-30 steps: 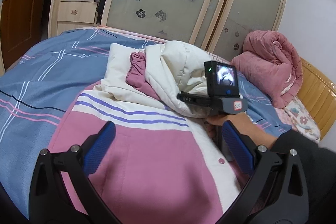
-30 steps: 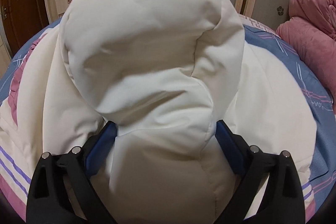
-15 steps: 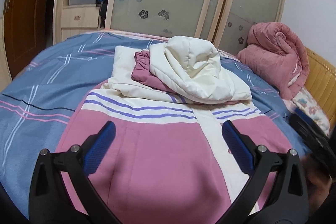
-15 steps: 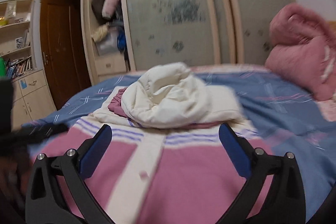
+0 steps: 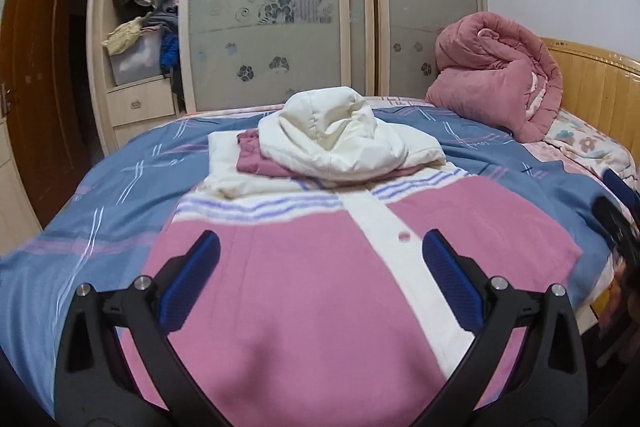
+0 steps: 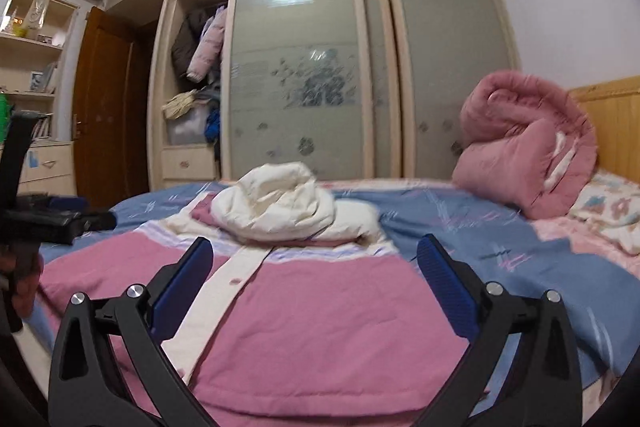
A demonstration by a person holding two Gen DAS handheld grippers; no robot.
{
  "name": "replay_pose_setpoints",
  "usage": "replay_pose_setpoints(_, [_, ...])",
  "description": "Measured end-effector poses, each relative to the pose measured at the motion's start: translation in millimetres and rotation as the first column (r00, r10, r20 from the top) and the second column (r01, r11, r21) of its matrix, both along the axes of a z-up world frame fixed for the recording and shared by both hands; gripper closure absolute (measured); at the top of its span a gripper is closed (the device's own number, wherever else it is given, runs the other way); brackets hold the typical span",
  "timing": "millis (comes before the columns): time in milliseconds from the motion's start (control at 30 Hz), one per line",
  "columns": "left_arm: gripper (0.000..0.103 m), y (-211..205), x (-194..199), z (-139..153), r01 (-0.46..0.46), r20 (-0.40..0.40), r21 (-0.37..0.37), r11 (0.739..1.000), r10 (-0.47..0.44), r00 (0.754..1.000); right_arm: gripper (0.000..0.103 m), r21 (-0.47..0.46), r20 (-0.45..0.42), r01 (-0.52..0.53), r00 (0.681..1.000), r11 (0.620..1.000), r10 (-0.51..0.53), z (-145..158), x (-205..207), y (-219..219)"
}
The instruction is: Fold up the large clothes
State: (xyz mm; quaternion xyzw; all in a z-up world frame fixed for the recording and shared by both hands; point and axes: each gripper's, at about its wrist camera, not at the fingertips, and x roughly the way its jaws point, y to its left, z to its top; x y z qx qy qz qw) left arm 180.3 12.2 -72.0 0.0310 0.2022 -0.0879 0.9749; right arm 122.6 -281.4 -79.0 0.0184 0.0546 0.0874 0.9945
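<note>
- Presently, pink jacket: spread flat on blue bedspread, cream hood folded over its top.
- Left gripper: jaws wide, empty, above jacket.
- Right gripper: jaws wide, empty.
- Pink quilt: bundled by headboard.

— Where do we have the jacket?

— Spread flat on the bed, its hood folded back onto its upper part.

— And beyond it?

— We see the wardrobe behind the bed and a rolled quilt at the right, against the headboard. Our other tool seems to sit at the bed's right edge, though it's blurred.
</note>
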Motion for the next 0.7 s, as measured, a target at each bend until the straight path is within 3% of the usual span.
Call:
replay_pose_setpoints(167, [0.002, 5.8, -32.2, -36.6, -0.061, -0.077, 0.023, 0.998, 0.063, 0.995, 0.001, -0.007, -0.021, -0.030, 0.999, 1.000, 0.030, -1.1, -6.2, -6.0])
replay_pose_setpoints(567, [0.002, 10.7, -68.0, -42.7, -0.085, -0.054, 0.092, 0.992, 0.091, 0.994, 0.001, -0.052, -0.029, -0.033, 0.999, 0.998, 0.031, -2.3, -28.7, -19.5])
replay_pose_setpoints(700, [0.002, 13.9, -74.2, -40.8, -0.060, -0.045, 0.123, 0.991, 0.066, 0.997, 0.001, -0.120, -0.005, -0.013, 1.000, 0.993, 0.012, -1.4, -40.8, -18.6])
